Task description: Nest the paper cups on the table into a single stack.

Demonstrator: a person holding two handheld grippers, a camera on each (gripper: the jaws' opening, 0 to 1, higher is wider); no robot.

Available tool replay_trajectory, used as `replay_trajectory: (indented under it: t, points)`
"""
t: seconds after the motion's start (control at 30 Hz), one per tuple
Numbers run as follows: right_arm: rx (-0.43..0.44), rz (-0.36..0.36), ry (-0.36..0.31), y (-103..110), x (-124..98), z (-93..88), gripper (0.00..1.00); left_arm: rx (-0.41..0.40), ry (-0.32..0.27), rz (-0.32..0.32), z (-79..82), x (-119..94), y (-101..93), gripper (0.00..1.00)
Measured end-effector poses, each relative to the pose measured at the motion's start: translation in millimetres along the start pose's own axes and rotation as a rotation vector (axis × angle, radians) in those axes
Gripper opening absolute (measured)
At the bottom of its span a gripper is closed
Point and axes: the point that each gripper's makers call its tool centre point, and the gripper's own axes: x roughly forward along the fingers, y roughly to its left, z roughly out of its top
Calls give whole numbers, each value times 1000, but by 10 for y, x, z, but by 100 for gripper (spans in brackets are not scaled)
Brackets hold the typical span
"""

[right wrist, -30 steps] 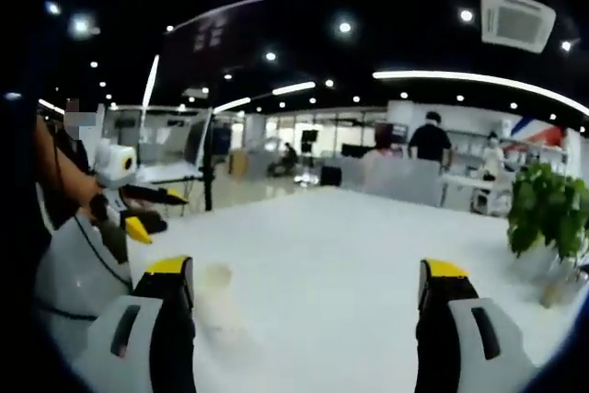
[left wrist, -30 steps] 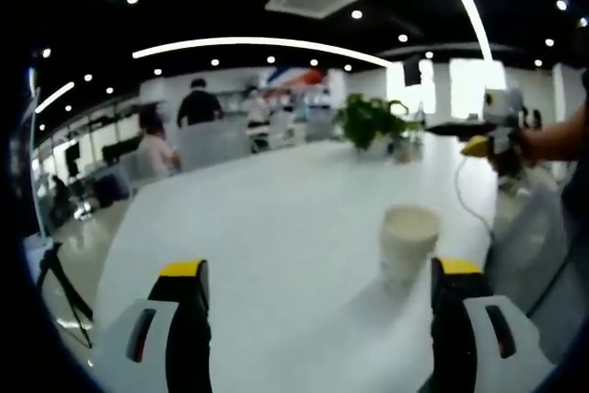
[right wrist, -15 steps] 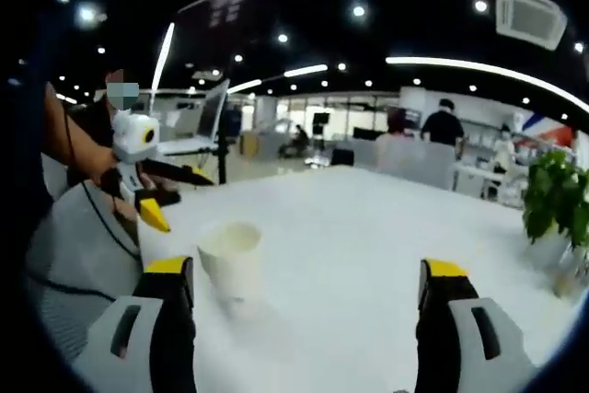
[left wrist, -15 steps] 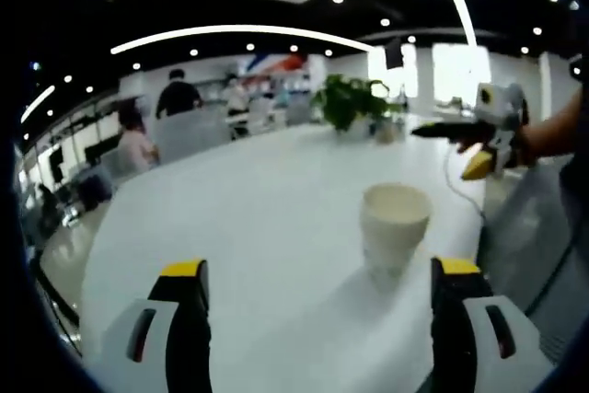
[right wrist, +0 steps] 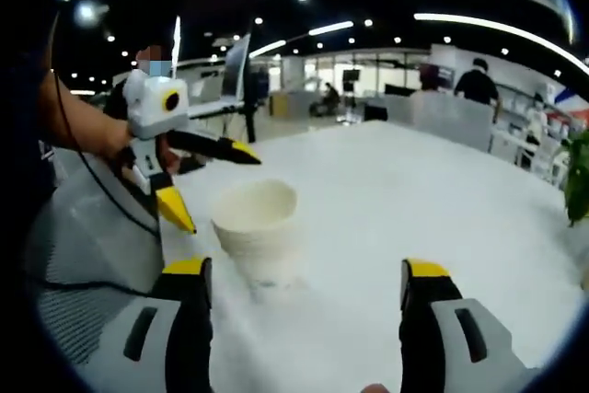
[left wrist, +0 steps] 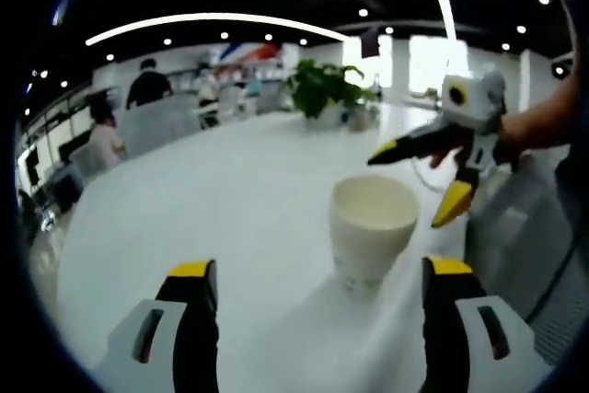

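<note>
Paper cup (left wrist: 372,231) between open left claw (left wrist: 313,283).

I see one white paper cup (left wrist: 372,238) (right wrist: 257,230) standing upright, mouth open upward, alone on the white tabletop (left wrist: 230,200) near its edge.

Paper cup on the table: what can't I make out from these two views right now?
- Paper cup: its inside bottom is hidden by its own wall in both views, so whether it's one cup or several nested is unclear.
- Table: near edge cut off behind each view's own jaws.
- Plant: the pot is too blurred to read.
</note>
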Motion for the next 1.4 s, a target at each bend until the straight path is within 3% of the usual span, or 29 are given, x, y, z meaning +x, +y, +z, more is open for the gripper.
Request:
replay_trajectory:
  t: [0.1, 0.17, 0.37, 0.47, 0.6, 0.87, 0.97, 1.23, 1.4]
  points:
    - [-49, 46, 28, 96, 88, -40, 72, 16, 14, -82, -22, 77, -169, 89]
    - [-59, 60, 38, 105, 133, -56, 67, 75, 39, -91, -63, 132, -190, 84]
    - [-73, 109, 60, 142, 203, -62, 55, 102, 45, -118, -61, 242, -215, 74]
    - [-106, 167, 97, 219, 239, -124, 53, 138, 89, -138, -139, 271, -207, 64]
    - [-183, 203, 147, 232, 268, -200, 51, 157, 96, -161, -140, 286, -224, 56]
    - [-234, 237, 161, 248, 365, -178, 39, 214, 115, -211, -136, 354, -280, 47]
    - [-202, 244, 151, 269, 383, -148, 35, 220, 105, -238, -110, 362, -333, 36]
    - [-203, 245, 131, 297, 372, -150, 35, 244, 106, -240, -109, 347, -342, 36]
    - [-212, 252, 152, 245, 377, -112, 34, 285, 108, -235, -58, 371, -318, 36]
